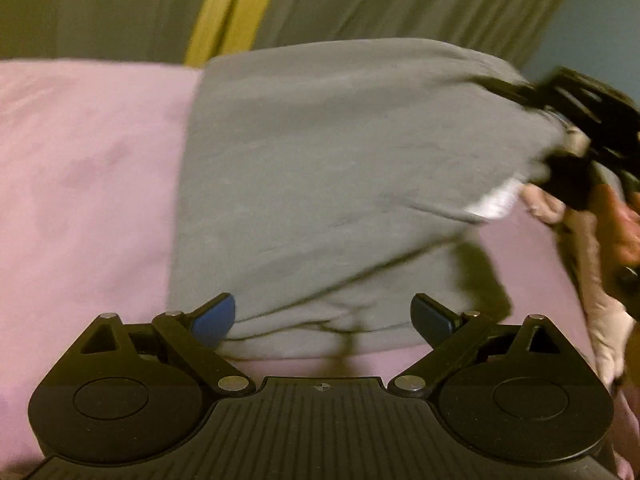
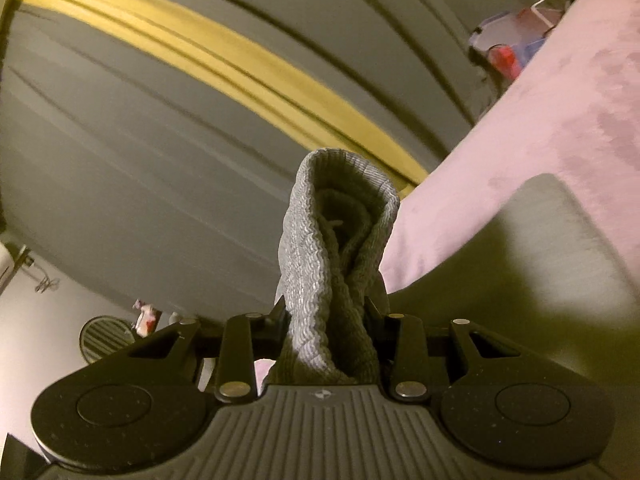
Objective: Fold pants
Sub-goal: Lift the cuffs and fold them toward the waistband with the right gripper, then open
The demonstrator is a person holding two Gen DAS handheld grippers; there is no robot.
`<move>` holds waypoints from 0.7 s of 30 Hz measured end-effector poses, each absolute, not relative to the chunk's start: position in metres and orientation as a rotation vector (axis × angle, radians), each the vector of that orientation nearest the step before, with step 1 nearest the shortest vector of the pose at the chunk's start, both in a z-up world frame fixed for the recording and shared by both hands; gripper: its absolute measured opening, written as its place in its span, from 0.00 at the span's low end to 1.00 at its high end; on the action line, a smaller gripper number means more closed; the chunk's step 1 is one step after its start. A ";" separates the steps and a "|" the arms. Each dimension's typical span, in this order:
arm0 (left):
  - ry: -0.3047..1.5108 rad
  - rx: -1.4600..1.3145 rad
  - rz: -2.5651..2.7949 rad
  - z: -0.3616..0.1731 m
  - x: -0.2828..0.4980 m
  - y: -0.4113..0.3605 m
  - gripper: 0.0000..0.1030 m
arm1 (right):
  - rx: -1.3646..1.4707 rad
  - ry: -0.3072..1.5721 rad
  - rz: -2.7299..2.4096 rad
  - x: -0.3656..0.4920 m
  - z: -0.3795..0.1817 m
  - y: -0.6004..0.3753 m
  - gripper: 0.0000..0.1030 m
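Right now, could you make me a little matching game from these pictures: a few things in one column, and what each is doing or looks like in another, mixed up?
Things:
1. left gripper
2. right gripper
3. pants
4. bed cover

States:
A. pink, lying under the cloth
B. open, holding nothing
C. grey, one edge lifted
D. shut on a ribbed fold

Pairs: 1-B, 2-D, 3-C, 4-A

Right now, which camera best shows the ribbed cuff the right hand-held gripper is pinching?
The right wrist view: the ribbed cuff fills its centre, bunched in the right hand-held gripper. The left wrist view shows only blurred grey pants pulled rightward.
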State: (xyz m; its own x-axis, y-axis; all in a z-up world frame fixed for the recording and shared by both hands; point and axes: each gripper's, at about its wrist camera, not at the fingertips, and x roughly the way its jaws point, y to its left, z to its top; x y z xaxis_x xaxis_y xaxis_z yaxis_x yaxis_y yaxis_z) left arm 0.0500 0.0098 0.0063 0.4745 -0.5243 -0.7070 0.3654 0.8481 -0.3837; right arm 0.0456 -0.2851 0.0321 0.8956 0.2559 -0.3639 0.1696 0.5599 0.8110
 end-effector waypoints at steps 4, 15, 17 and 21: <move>0.926 -0.213 -0.572 0.006 0.054 0.013 0.95 | 1.012 0.493 -0.007 0.037 0.015 -0.303 0.33; 0.943 -0.222 -0.603 -0.010 0.067 0.041 0.95 | 0.966 0.538 -0.119 0.027 -0.028 -0.320 0.33; 0.940 -0.229 -0.610 -0.002 0.066 0.046 0.95 | 0.876 0.581 -0.159 0.027 -0.032 -0.318 0.40; 0.900 -0.275 -0.651 0.002 0.061 0.059 0.95 | 0.723 0.706 -0.303 0.021 -0.043 -0.319 0.61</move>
